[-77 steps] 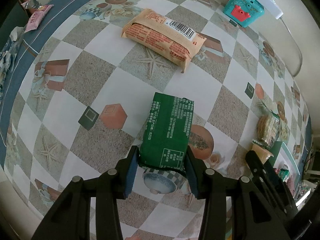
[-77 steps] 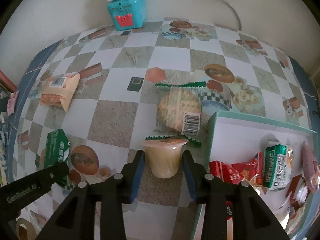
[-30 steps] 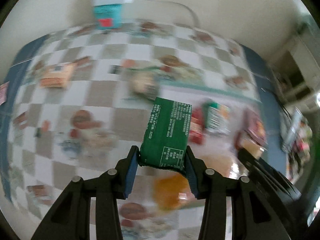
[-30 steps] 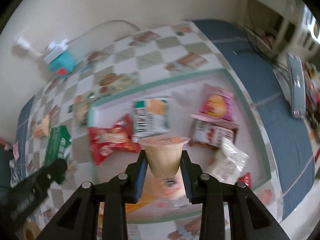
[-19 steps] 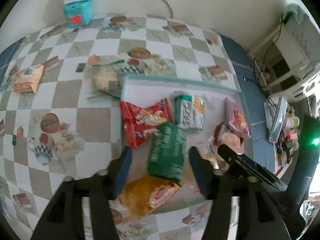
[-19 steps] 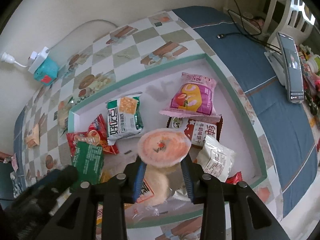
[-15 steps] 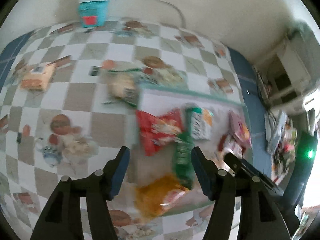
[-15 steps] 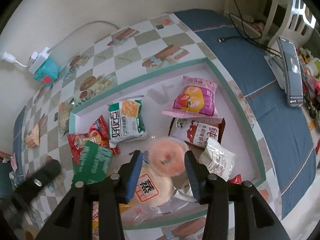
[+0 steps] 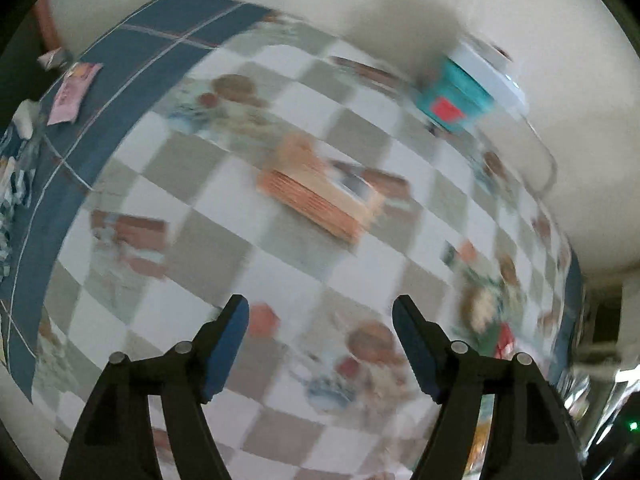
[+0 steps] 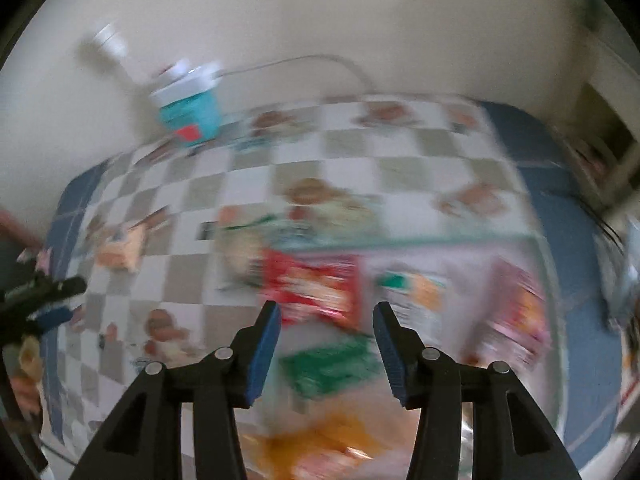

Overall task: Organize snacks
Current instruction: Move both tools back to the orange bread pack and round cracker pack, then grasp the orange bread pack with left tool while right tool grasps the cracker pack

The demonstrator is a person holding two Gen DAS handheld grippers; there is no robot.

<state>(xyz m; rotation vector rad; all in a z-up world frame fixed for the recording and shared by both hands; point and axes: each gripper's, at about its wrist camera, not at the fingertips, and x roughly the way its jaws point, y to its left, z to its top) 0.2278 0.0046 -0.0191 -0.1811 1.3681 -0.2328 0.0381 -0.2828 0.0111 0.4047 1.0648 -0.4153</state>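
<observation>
Jaws of the left gripper (image 9: 320, 316) are opening over checkered tablecloth (image 9: 224, 240), nothing between them; beyond lies the orange packet (image 9: 320, 196). Right gripper (image 10: 326, 316) is opening too, empty, above the tray (image 10: 440, 238): green packet (image 10: 332, 364) nearest, red packet (image 10: 316, 284) beyond it

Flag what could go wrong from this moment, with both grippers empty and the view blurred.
1. The left gripper, jaws opening and empty, is swinging fast toward the orange packet; a blurred approach may overshoot it.
2. The right gripper, also opening and empty, hovers over the crowded tray; dipping could snag the green packet.
</observation>
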